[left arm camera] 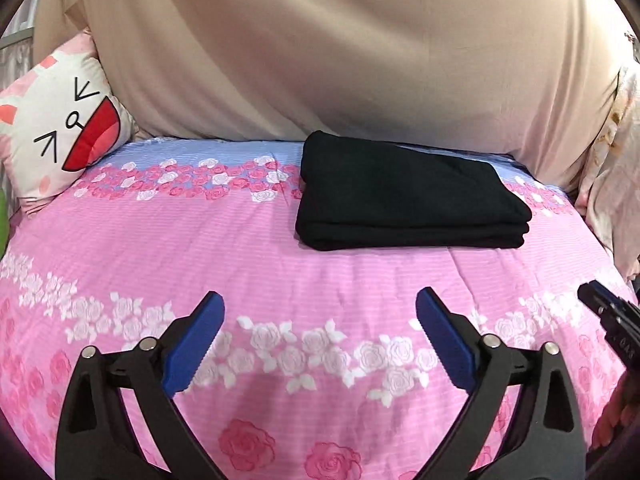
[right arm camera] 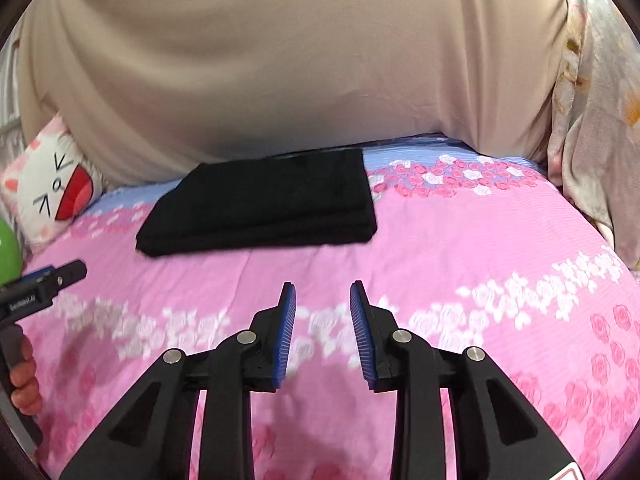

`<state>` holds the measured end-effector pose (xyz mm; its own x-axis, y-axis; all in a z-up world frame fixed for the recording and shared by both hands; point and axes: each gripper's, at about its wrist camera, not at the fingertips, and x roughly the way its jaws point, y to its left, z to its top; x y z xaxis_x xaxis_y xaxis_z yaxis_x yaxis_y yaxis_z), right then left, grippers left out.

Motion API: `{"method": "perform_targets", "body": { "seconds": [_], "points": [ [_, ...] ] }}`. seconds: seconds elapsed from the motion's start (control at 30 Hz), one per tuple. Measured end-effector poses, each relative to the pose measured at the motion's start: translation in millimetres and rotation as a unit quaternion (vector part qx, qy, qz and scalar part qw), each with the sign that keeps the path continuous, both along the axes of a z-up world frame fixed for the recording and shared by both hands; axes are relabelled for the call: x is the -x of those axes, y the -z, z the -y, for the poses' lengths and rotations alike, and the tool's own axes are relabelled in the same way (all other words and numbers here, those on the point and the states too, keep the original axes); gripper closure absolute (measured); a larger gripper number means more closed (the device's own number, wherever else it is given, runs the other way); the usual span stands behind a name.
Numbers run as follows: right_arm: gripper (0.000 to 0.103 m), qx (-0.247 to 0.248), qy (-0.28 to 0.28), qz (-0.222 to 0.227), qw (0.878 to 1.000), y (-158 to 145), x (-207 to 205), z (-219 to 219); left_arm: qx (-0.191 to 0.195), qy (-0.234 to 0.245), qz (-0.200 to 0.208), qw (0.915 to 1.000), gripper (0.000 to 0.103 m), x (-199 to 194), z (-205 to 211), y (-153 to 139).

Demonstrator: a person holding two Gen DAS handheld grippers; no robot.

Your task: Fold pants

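Black pants (left arm camera: pixel 408 196) lie folded into a flat rectangle of stacked layers at the far side of the pink floral bed cover (left arm camera: pixel 280 264). They show again in the right wrist view as the pants (right arm camera: pixel 264 204), left of centre. My left gripper (left arm camera: pixel 320 304) stands wide open over the cover, well short of the pants, with nothing between its blue pads. My right gripper (right arm camera: pixel 323 292) is open by a narrow gap, also empty and short of the pants. Each gripper appears at the edge of the other's view: the right one (left arm camera: pixel 608 312), the left one (right arm camera: pixel 52 280).
A beige draped cloth (left arm camera: pixel 320 48) rises behind the bed. A cat-face cushion (left arm camera: pixel 60 128) leans at the back left, with a green object (right arm camera: pixel 8 252) beside it. A pale floral quilt (right arm camera: pixel 592 120) is heaped at the right. A hand (right arm camera: pixel 24 376) grips the left tool's handle.
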<state>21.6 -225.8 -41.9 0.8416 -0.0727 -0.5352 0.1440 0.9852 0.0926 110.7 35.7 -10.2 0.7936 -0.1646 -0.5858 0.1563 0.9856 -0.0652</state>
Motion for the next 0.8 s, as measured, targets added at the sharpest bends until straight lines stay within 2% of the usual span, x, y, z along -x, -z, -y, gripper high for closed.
{"method": "perform_targets", "body": {
  "seconds": [0.13, 0.23, 0.37, 0.57, 0.8],
  "points": [
    [0.074, -0.007, 0.005, -0.007, 1.000, 11.4, 6.2, -7.6, -0.012, -0.010, 0.016, 0.9998, 0.007, 0.6, 8.7, 16.9],
    [0.072, -0.001, 0.016, 0.001, 1.000, 10.5, 10.8, -7.5, -0.001, 0.008, -0.017, 0.9998, 0.007, -10.6, 8.5, 24.3],
    [0.071, 0.004, 0.037, -0.030, 0.999, 17.2, 2.4, -5.0, 0.009, -0.007, -0.034, 0.9993, 0.007, -16.6, 2.4, 29.1],
    [0.071, -0.007, 0.047, -0.048, 0.998, 21.9, -3.1, 2.6, -0.008, -0.007, -0.019, 0.9998, 0.007, -10.7, 8.1, 28.6],
    [0.071, 0.007, 0.051, -0.067, 0.996, 26.1, -9.6, 0.9, -0.019, 0.001, -0.013, 0.9997, 0.007, -8.6, 13.3, 27.5]
  ]
}}
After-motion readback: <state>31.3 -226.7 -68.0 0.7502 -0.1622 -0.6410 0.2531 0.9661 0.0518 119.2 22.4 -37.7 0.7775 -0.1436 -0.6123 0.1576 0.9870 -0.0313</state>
